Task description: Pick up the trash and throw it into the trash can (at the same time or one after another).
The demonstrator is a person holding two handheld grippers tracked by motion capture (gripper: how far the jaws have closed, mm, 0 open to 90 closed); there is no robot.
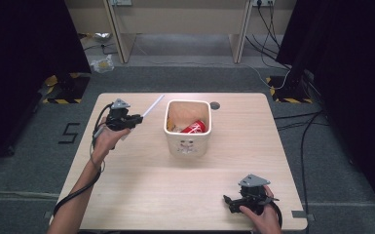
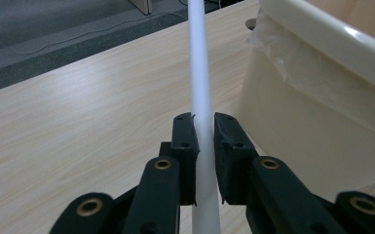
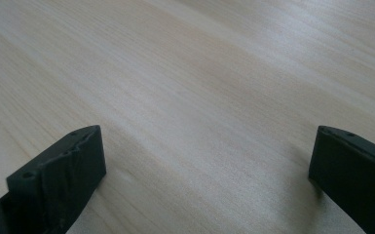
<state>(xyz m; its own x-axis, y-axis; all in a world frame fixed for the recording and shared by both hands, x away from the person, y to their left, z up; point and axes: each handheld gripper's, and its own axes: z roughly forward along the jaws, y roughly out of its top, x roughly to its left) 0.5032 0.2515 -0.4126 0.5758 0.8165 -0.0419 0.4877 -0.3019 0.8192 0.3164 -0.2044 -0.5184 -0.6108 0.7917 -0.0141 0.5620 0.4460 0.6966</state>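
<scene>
Left gripper (image 1: 137,118) clamping a white tube (image 2: 200,97) beside the cream bin (image 1: 188,145), red can (image 1: 195,127) inside (lettering unreadable), right gripper (image 1: 228,201) jaws wide over the table (image 1: 151,190)

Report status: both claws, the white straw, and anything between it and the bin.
Left claw shut on white straw. Right claw open, idle. Bin beside straw, path clear.

Left tongs (image 1: 135,119) clamped shut; right tongs (image 1: 229,202) spread wide.
</scene>
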